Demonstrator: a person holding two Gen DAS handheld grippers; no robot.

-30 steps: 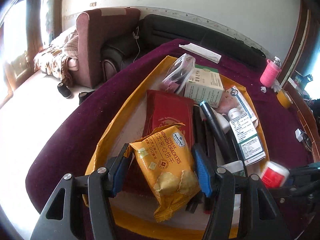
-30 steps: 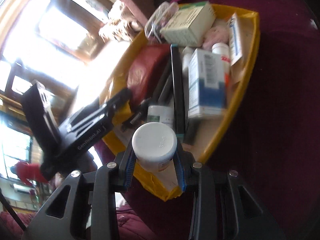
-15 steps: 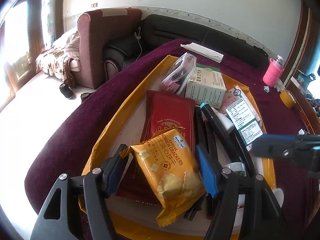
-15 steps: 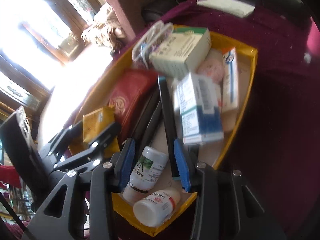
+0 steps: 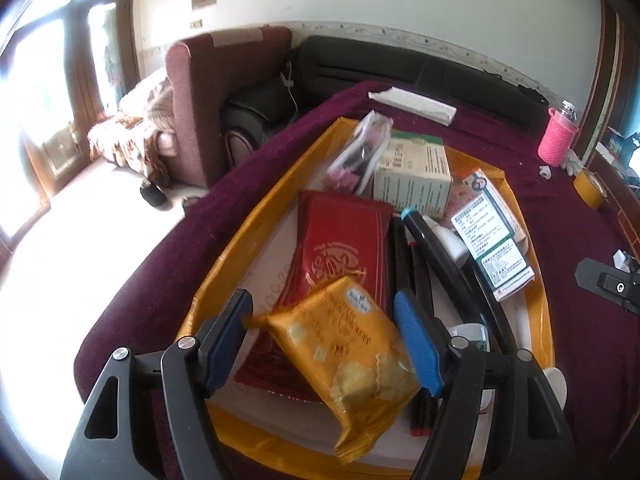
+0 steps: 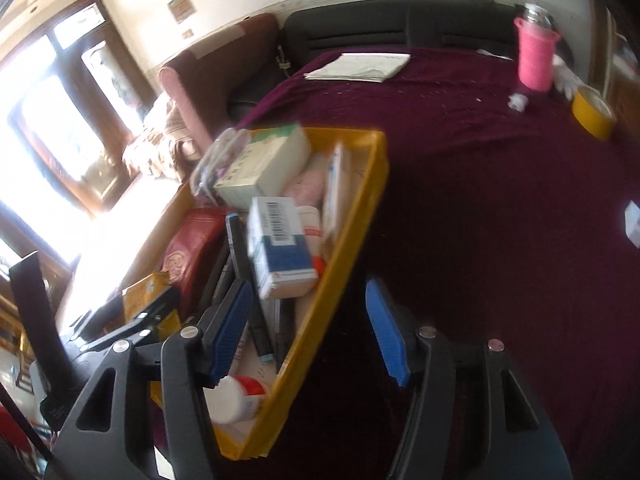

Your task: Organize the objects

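Observation:
A yellow tray (image 5: 536, 296) on the maroon table holds several items: a red packet (image 5: 340, 240), boxes, black pens and bottles. My left gripper (image 5: 324, 320) is shut on a yellow cracker packet (image 5: 348, 352) and holds it over the tray's near end. My right gripper (image 6: 308, 324) is open and empty, above the tray's right rim (image 6: 348, 240). A white bottle with a red label (image 6: 236, 398) lies in the tray by its left finger. The blue and white box (image 6: 280, 248) lies in the tray beyond it.
A pink bottle sleeve (image 6: 536, 56), a yellow tape roll (image 6: 594, 114) and white paper (image 6: 360, 66) lie on the maroon cloth (image 6: 500, 200) to the right and far side. A sofa (image 5: 224, 92) stands beyond the table.
My right gripper let go of the white bottle into the tray, opened wide and drew back to the right. My left gripper kept hold of the cracker packet and shifted slightly.

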